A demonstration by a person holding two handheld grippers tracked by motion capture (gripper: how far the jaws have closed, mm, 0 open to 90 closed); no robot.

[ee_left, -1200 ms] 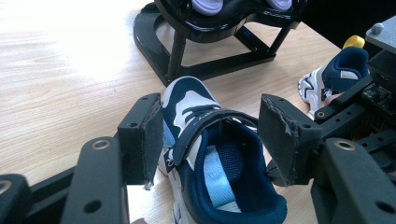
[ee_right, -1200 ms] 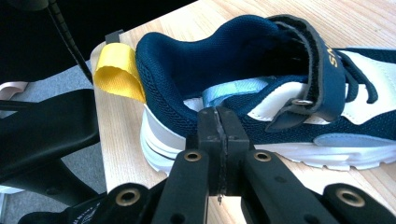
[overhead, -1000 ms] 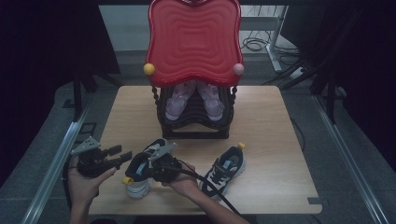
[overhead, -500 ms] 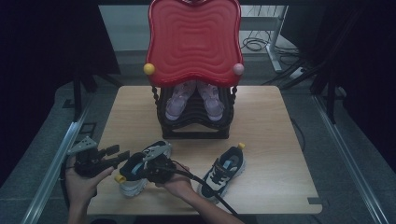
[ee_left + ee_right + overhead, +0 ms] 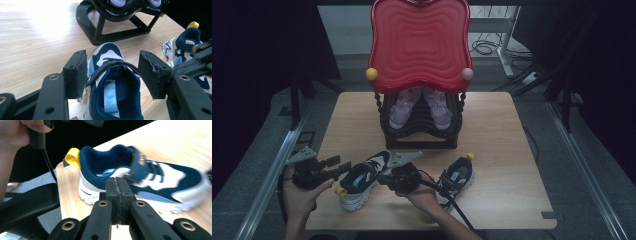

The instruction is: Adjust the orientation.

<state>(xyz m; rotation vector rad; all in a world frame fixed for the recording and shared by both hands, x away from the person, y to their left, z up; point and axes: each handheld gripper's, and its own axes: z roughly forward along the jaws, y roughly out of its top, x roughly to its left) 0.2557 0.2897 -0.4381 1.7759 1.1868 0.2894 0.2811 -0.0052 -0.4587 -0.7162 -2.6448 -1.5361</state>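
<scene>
A navy-and-white child's sneaker with a yellow heel tab (image 5: pixel 359 181) lies near the front-left of the light wooden worktop (image 5: pixel 512 150), long axis diagonal, toe toward the black shoe rack (image 5: pixel 419 127). The left hand-held gripper (image 5: pixel 112 75) is released, jaws straddling its heel opening. The right hand-held gripper (image 5: pixel 117 192) is clenched empty beside it.

Wooden table (image 5: pixel 512 130) fills mid-frame. Black shoe rack (image 5: pixel 419 131) at upper centre of it, a lilac pair of shoes (image 5: pixel 421 106) side by side on its tier. Red wavy panel (image 5: pixel 419 45) rises above rack; yellow knob (image 5: pixel 371 74) at its lower left corner, pink knob (image 5: pixel 467 74) at lower right. Coiled cables (image 5: pixel 484 47) on floor, upper right.
</scene>
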